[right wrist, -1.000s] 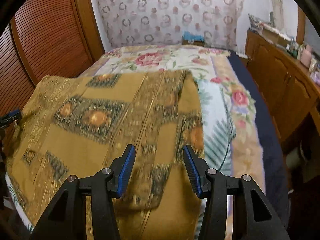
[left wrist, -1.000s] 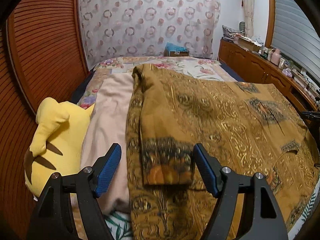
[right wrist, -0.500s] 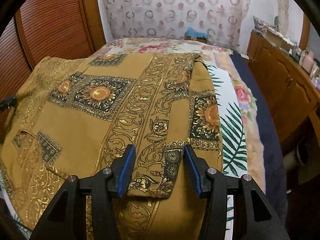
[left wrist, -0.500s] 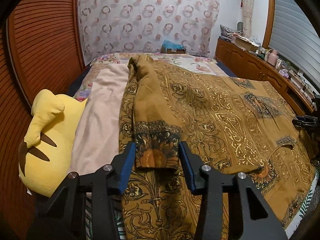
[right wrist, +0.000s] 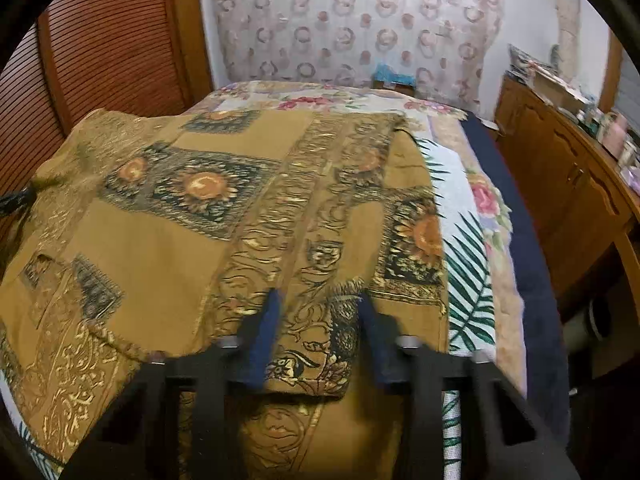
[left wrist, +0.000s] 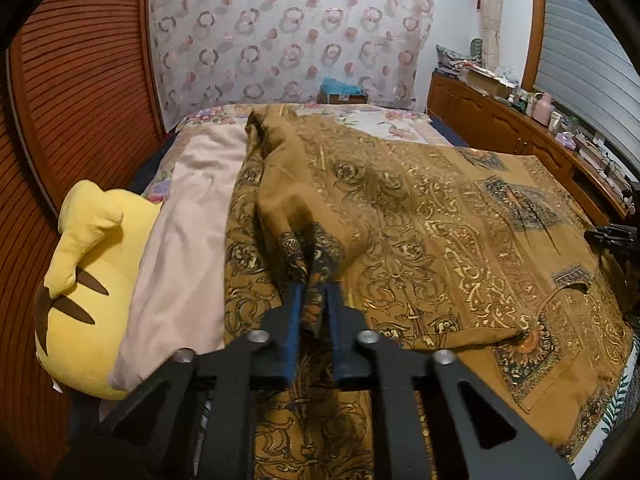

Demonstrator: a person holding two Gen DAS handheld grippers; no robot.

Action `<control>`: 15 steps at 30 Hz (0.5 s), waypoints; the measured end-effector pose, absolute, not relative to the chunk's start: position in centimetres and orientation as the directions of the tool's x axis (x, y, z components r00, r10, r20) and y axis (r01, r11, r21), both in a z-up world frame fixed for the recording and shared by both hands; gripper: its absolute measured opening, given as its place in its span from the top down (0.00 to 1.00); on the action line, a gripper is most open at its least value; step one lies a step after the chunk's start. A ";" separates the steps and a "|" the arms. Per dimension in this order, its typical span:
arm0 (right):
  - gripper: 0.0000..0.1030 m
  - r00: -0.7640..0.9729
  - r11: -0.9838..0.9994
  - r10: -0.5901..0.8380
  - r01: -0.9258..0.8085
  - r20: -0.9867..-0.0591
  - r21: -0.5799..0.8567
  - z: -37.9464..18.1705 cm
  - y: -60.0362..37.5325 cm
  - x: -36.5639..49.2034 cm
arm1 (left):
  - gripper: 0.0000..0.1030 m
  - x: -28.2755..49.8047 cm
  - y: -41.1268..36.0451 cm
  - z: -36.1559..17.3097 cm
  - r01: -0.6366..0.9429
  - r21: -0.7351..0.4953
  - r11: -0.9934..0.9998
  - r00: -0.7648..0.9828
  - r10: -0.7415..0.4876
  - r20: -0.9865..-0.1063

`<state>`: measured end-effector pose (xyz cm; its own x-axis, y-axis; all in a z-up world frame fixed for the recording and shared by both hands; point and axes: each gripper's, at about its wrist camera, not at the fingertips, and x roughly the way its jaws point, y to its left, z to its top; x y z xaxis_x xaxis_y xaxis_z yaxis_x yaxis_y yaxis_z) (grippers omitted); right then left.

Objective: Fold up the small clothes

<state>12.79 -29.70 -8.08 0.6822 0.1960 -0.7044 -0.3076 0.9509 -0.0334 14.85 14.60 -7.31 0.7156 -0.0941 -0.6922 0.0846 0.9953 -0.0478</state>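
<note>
While the shirt [left wrist: 420, 216] lies spread over the bed [left wrist: 400, 128], filling the middle and right of the left view, the left hand-held gripper [left wrist: 314, 292] at lower centre has its jaws pinched narrow on the cuff of a folded-in sleeve [left wrist: 304, 216]. A yellow plush [left wrist: 88, 280] sits at left, beside a pink cloth [left wrist: 188, 232]. Seen from the right wrist, the right hand-held gripper [right wrist: 318, 312] stands wide at bottom centre, its blurred fingers straddling the other sleeve [right wrist: 340, 240] without closing on it.
</note>
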 end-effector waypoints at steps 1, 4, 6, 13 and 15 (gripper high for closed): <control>0.89 0.675 0.946 0.205 -0.321 -0.709 -0.032 -8.0 -29.6 12.8 | 0.92 14.6 14.4 -7.0 0.090 -0.045 0.995 0.723 -0.096 -0.684; 0.95 0.662 0.937 0.241 -0.349 -0.710 -0.007 -7.5 -29.7 12.6 | 0.94 14.1 14.3 -6.1 0.095 -0.053 0.994 0.743 -0.106 -0.661; 0.96 0.675 0.933 0.262 -0.360 -0.690 0.003 -6.5 -30.0 12.1 | 0.94 13.4 14.2 -5.3 0.099 -0.051 0.994 0.757 -0.108 -0.644; 0.96 0.730 0.934 0.296 -0.356 -0.616 0.027 -3.0 -31.7 9.0 | 0.95 10.8 14.2 -3.5 0.102 -0.062 0.993 0.792 -0.119 -0.598; 0.96 0.736 0.935 0.291 -0.354 -0.611 0.018 -2.6 -31.8 8.0 | 0.95 10.1 14.3 -3.3 0.103 -0.064 0.993 0.797 -0.121 -0.591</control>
